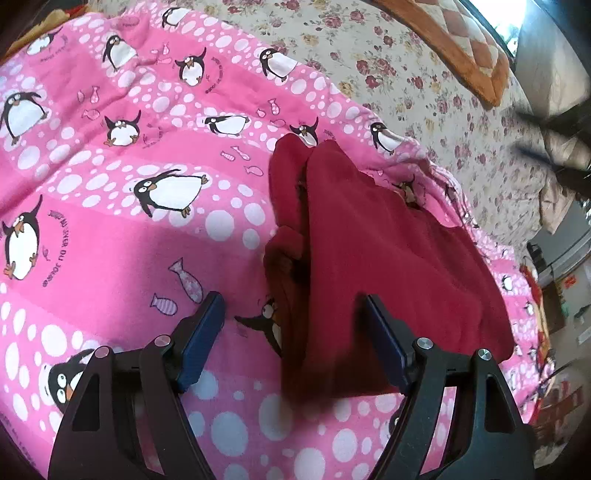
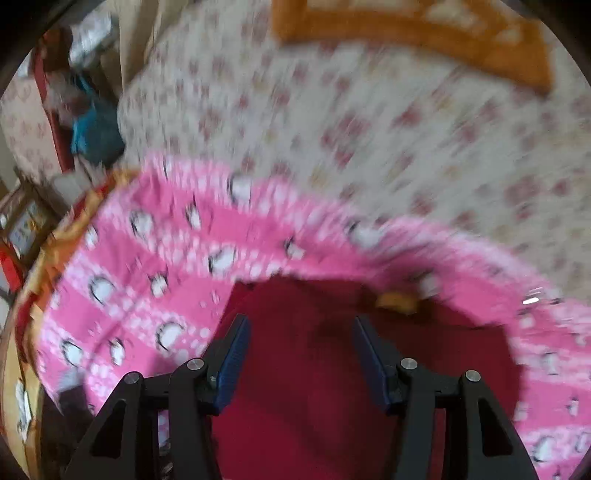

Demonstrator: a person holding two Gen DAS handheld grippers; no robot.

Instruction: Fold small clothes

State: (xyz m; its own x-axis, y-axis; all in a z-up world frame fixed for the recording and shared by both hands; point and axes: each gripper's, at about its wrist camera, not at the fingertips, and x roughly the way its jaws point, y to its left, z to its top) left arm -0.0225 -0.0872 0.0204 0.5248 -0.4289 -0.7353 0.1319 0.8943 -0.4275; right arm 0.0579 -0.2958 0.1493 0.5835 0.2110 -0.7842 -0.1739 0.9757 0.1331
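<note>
From the left wrist camera, the left gripper (image 1: 291, 306) hangs over a pink penguin blanket (image 1: 110, 229) with its 2 blue-padded fingers (image 1: 205, 325) set wide apart and nothing pinched between them. The red garment (image 1: 388, 258) lies flat on the blanket, folded into a long shape that runs away from the camera, with 2 rounded ends at its far edge. Its near left edge falls in the gap between the fingers, and the right finger sits above the red cloth, while the left finger stands over bare pink blanket just beside the garment. The pads do not press on the cloth. Beyond the blanket lies a floral bedsheet (image 1: 406, 66), and an orange-bordered quilt (image 1: 454, 48) rests on it at the far right.

From the right wrist camera, the picture is smeared by motion. The right gripper (image 2: 301, 325) stands above the red garment (image 2: 303, 424) with its jaws partly apart and no cloth caught between the pads; the garment fills the view under and between both fingers. The pink penguin blanket (image 2: 147, 266) curves around the garment's far side, the floral bedsheet (image 2: 369, 129) spreads beyond it, and the orange-bordered quilt (image 2: 424, 33) lies at the top.
</note>
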